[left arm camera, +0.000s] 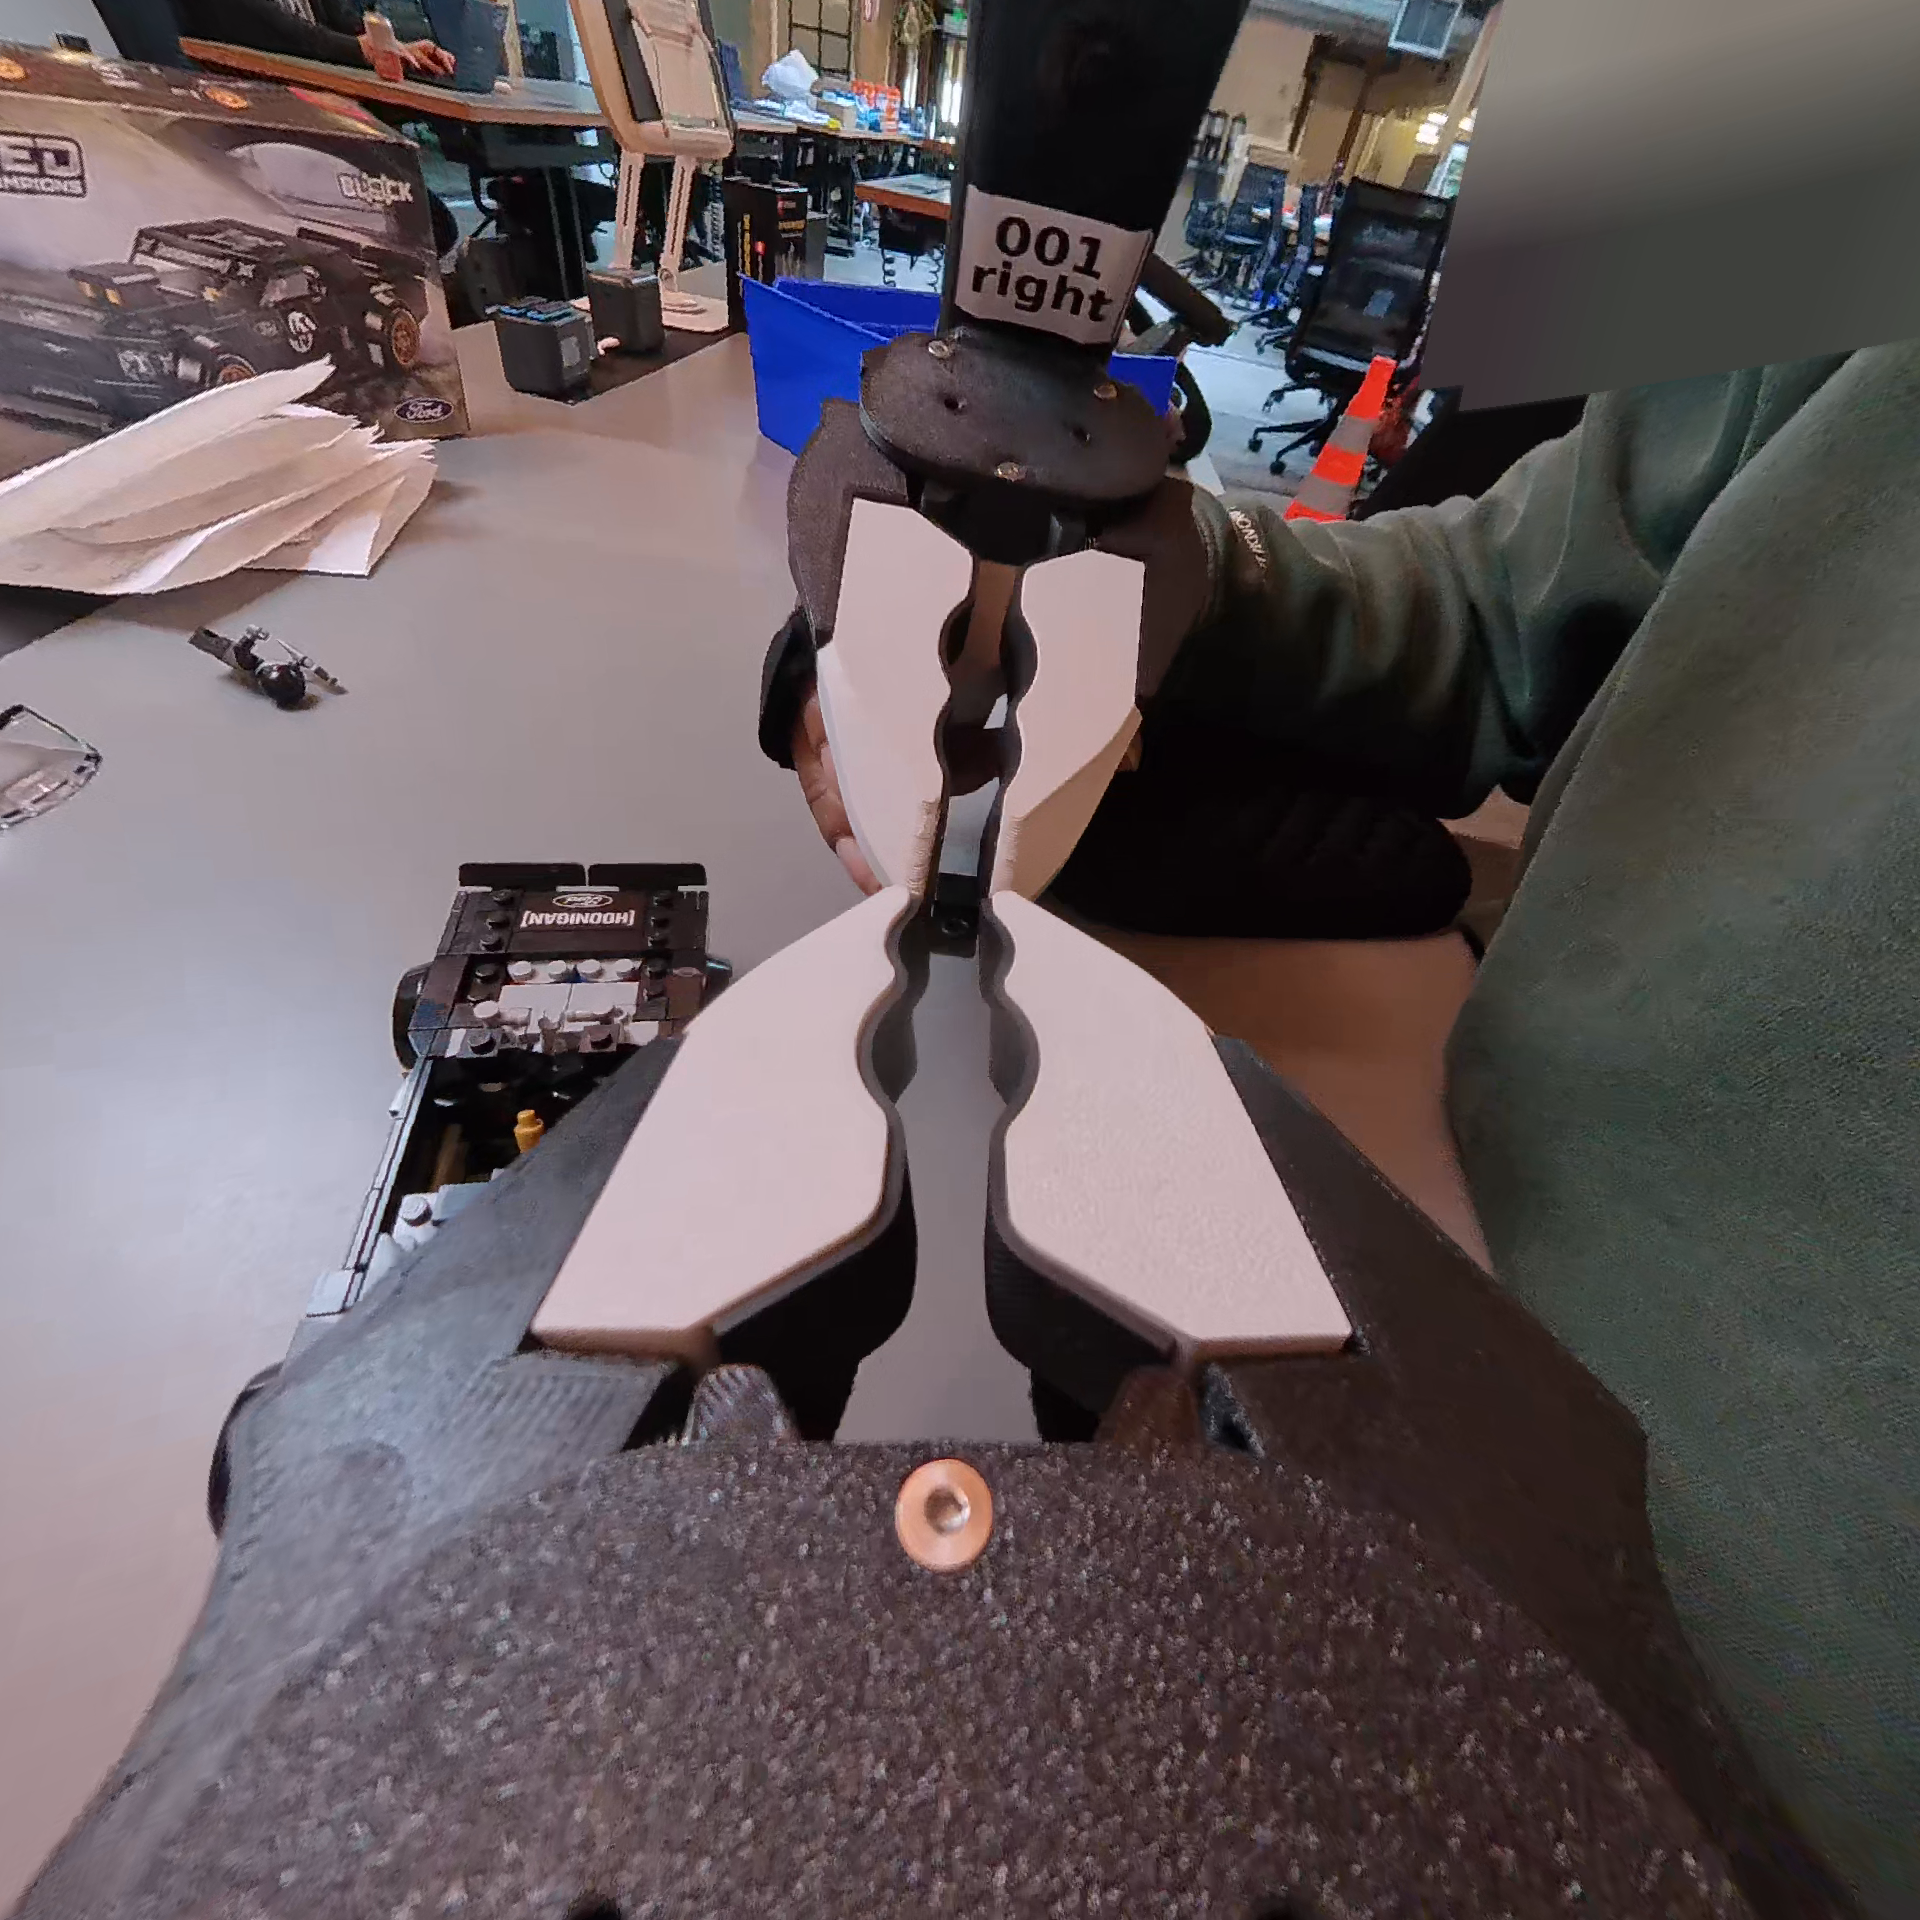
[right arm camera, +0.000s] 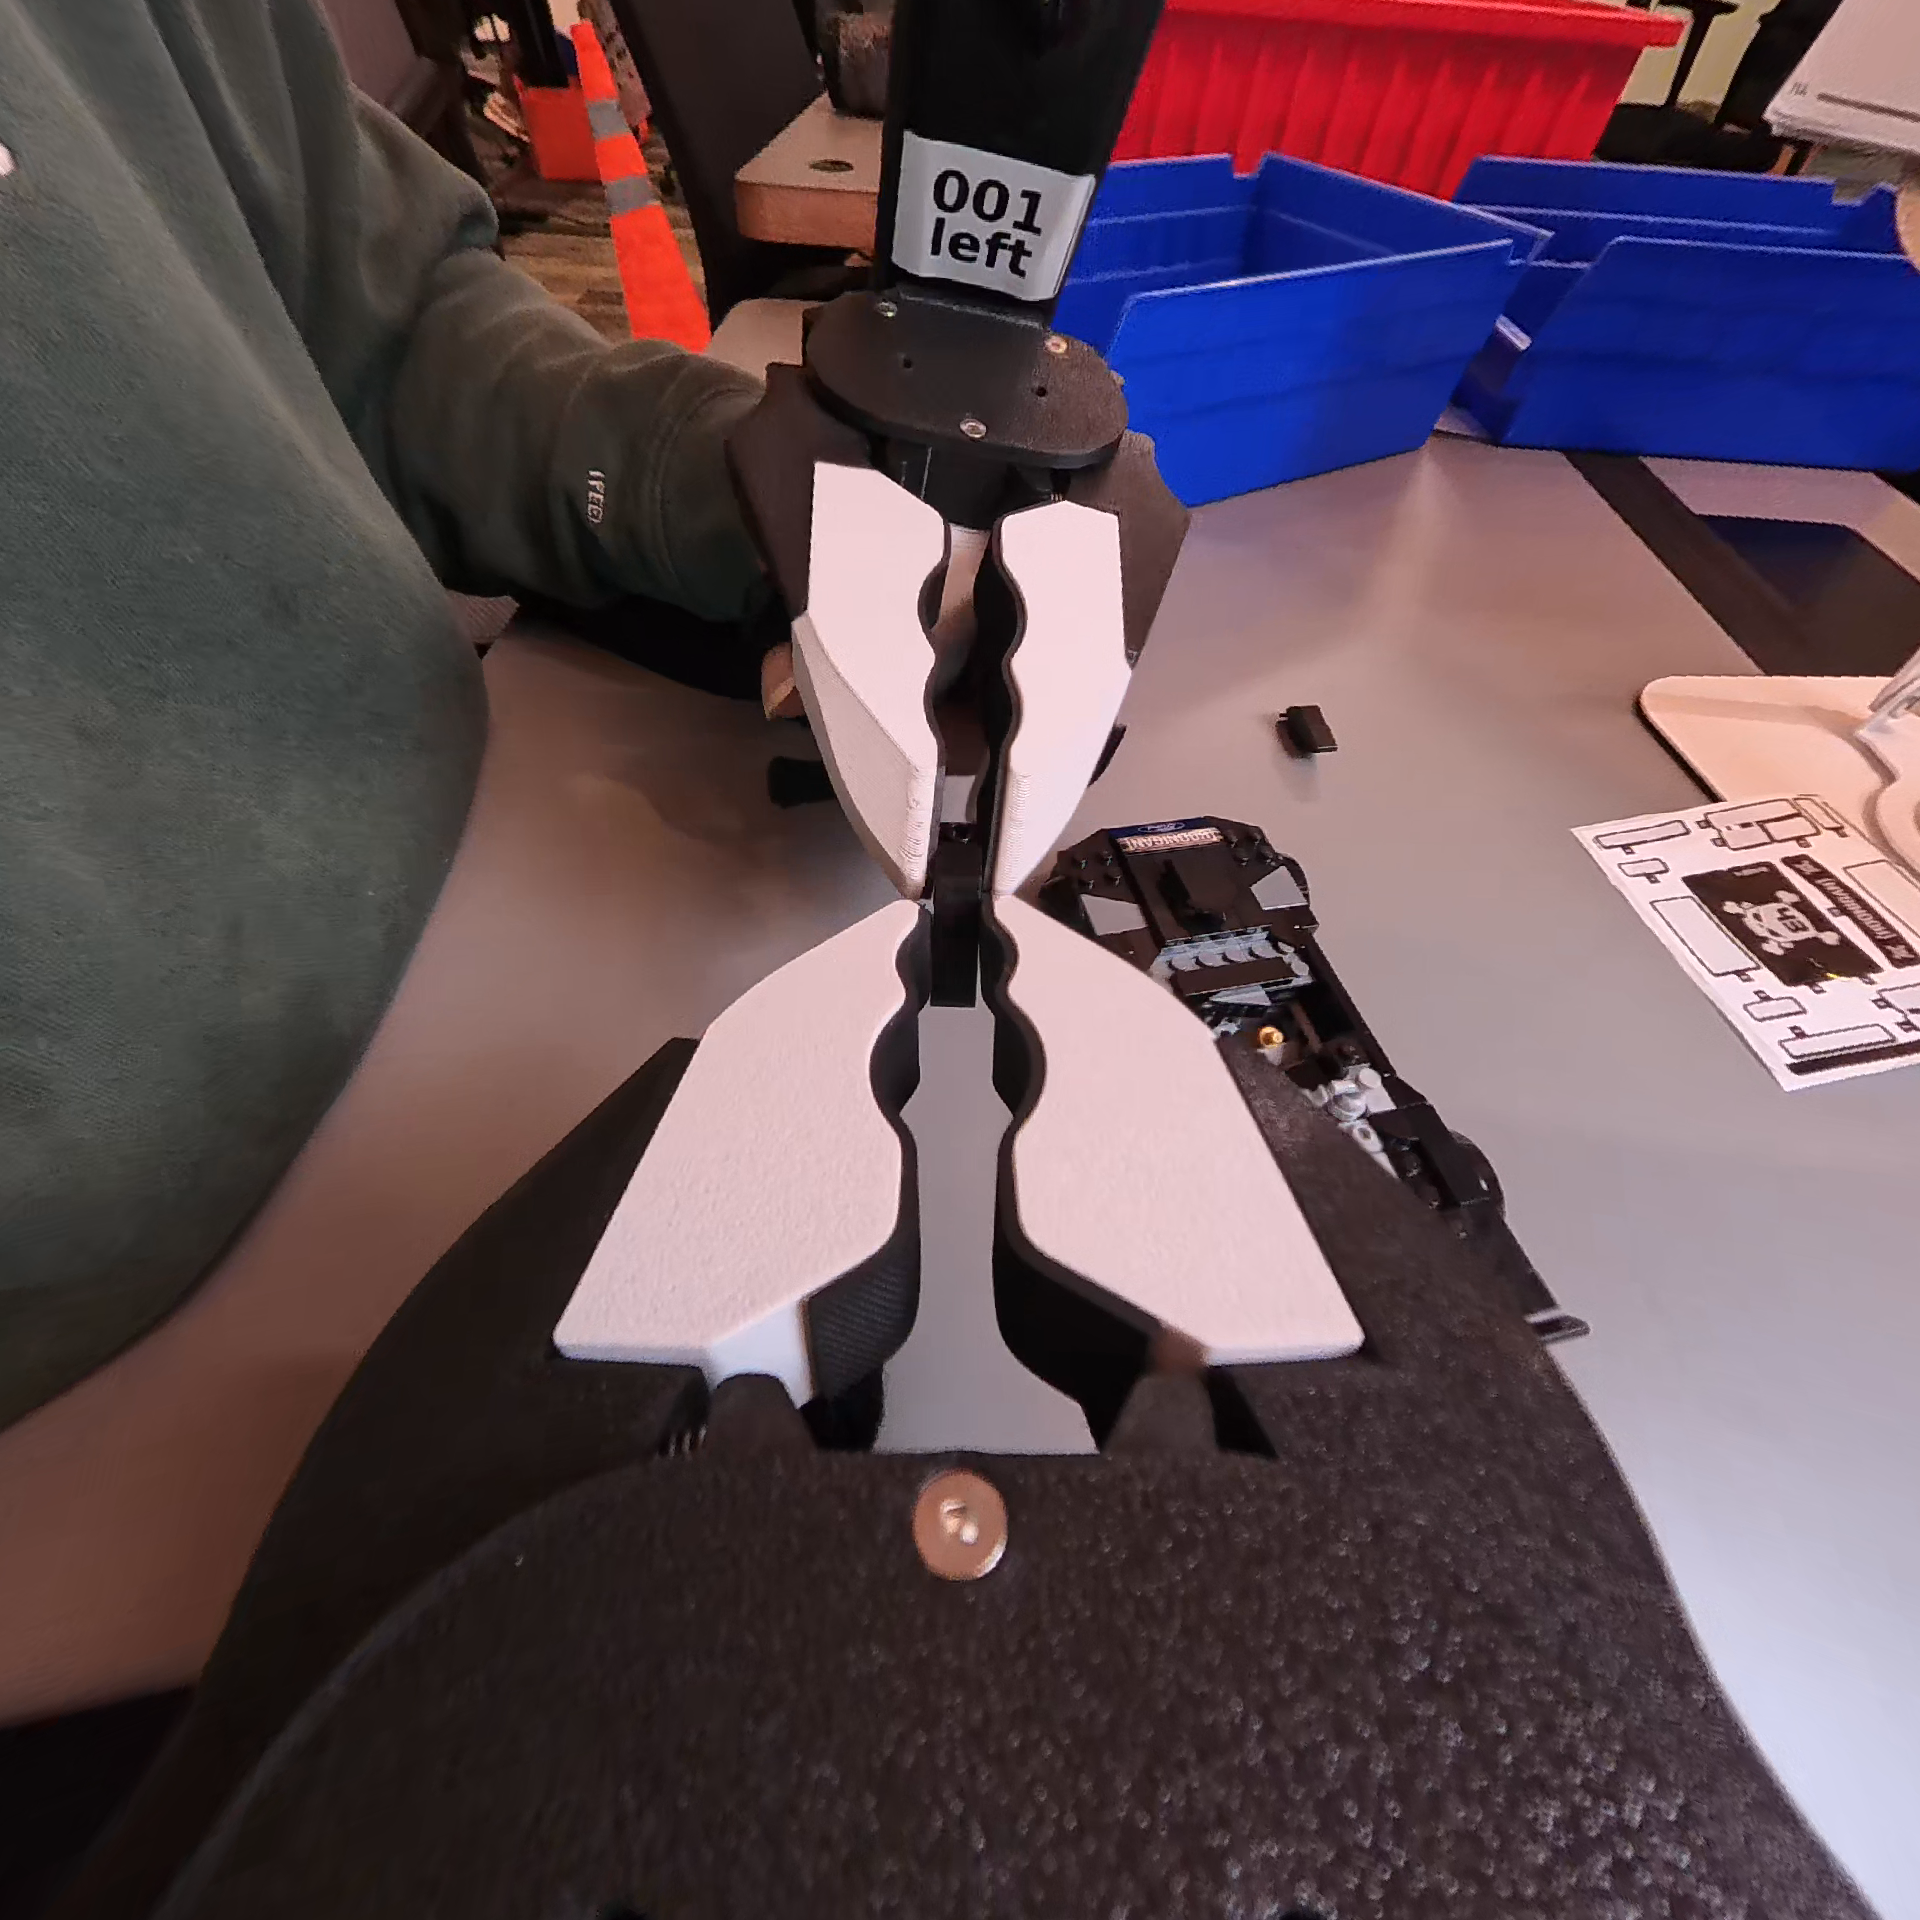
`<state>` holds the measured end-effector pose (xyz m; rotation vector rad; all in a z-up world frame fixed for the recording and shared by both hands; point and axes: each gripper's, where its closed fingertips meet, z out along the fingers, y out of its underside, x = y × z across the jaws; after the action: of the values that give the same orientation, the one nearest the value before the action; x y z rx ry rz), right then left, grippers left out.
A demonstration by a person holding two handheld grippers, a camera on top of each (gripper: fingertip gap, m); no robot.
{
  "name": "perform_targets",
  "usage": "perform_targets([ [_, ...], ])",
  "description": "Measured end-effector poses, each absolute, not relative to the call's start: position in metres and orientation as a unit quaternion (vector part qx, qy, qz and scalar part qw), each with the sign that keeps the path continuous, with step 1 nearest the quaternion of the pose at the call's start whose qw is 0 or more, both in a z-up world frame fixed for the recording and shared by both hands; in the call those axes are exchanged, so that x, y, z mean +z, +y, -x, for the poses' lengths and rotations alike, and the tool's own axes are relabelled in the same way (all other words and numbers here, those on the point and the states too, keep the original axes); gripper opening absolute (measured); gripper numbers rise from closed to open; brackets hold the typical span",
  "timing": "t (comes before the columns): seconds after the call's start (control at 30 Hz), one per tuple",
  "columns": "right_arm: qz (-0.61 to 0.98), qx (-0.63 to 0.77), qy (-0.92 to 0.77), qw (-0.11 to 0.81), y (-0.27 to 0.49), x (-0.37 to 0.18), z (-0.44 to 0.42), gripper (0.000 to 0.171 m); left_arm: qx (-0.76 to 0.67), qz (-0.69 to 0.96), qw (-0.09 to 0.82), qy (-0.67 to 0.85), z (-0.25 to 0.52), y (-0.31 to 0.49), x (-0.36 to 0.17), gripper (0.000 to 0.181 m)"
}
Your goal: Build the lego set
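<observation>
Above the grey table (left arm camera: 582,623), a small black lego piece (right arm camera: 954,940) is running lengthwise from the left gripper (left arm camera: 951,920) to the right gripper (right arm camera: 958,914); both are meeting tip to tip, narrowly parted and pinching it beside the lego car (right arm camera: 1288,997).

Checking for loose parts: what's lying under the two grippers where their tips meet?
The left gripper and right gripper pinch one small black piece between their tips. Below is bare grey table, the car chassis beside it. The grippers' bodies hide whatever lies directly beneath them.
</observation>
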<state>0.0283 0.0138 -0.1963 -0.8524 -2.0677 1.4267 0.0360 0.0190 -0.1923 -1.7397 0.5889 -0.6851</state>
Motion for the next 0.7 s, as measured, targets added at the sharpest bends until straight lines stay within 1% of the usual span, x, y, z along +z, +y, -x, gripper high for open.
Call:
perform_targets([
  [0.17, 0.321, 0.505, -0.763, 0.243, 0.019, -0.200, -0.030, 0.010, -0.276, 0.744, 0.556, 0.249, -0.036, 0.022, -0.196, 0.009],
  [0.27, 0.334, 0.490, -0.767, 0.244, 0.028, -0.203, -0.030, 0.017, -0.270, 0.748, 0.558, 0.238, -0.031, 0.024, -0.197, 0.009],
  [0.43, 0.342, 0.464, -0.775, 0.259, 0.038, -0.204, -0.031, 0.017, -0.224, 0.773, 0.540, 0.247, -0.023, 0.031, -0.206, 0.009],
  [0.53, 0.355, 0.422, -0.790, 0.269, 0.052, -0.211, -0.031, 0.017, -0.188, 0.799, 0.507, 0.261, -0.014, 0.043, -0.211, 0.009],
  [0.7, 0.411, 0.351, -0.791, 0.287, 0.099, -0.229, -0.033, 0.017, -0.157, 0.842, 0.439, 0.272, -0.007, 0.070, -0.221, 0.008],
])
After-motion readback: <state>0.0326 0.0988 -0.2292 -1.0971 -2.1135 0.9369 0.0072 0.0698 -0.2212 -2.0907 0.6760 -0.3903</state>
